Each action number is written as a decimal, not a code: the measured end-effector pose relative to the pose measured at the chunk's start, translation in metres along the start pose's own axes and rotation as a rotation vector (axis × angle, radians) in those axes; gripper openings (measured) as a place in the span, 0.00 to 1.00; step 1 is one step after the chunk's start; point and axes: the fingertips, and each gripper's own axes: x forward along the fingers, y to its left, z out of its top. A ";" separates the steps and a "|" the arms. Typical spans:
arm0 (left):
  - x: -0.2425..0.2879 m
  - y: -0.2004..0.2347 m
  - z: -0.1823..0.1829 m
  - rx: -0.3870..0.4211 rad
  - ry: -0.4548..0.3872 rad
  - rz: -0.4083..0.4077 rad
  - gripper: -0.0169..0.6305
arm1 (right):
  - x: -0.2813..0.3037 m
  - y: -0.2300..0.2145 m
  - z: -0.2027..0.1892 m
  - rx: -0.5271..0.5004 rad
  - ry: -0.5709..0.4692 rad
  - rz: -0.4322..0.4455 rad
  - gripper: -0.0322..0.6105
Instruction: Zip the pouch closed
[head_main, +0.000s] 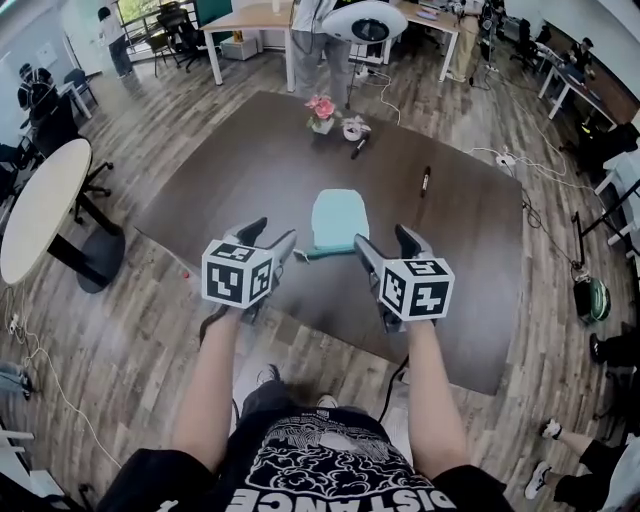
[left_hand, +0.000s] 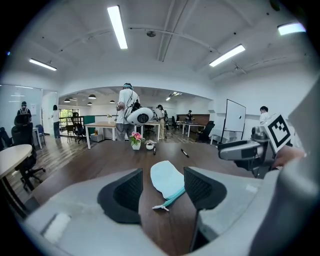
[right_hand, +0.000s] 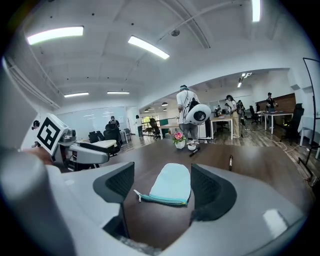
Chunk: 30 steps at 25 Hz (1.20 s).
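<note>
**Pouch lengthwise, both grippers spread**

The light-blue pouch (head_main: 338, 220) lies on the dark brown surface (head_main: 230, 170), long axis running away from the person, zip end nearest. The left gripper (head_main: 272, 240) and right gripper (head_main: 383, 243) flank that end, jaws apart, empty. An office's wood floor (head_main: 120, 330) surrounds the surface

Dark brown table (head_main: 220, 180) on wood-plank floor (head_main: 130, 330); round white table (head_main: 40, 210) left of the left gripper (head_main: 274, 232); strip lights (left_hand: 117, 27) overhead.
</note>
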 end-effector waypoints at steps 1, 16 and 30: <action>0.002 0.002 0.000 0.003 0.002 -0.009 0.43 | 0.002 0.002 -0.001 0.004 0.000 -0.005 0.58; 0.050 0.047 0.010 0.103 0.064 -0.217 0.43 | 0.048 0.012 -0.012 0.104 0.018 -0.173 0.58; 0.093 0.035 -0.052 0.258 0.253 -0.448 0.43 | 0.073 0.020 -0.061 0.208 0.079 -0.290 0.56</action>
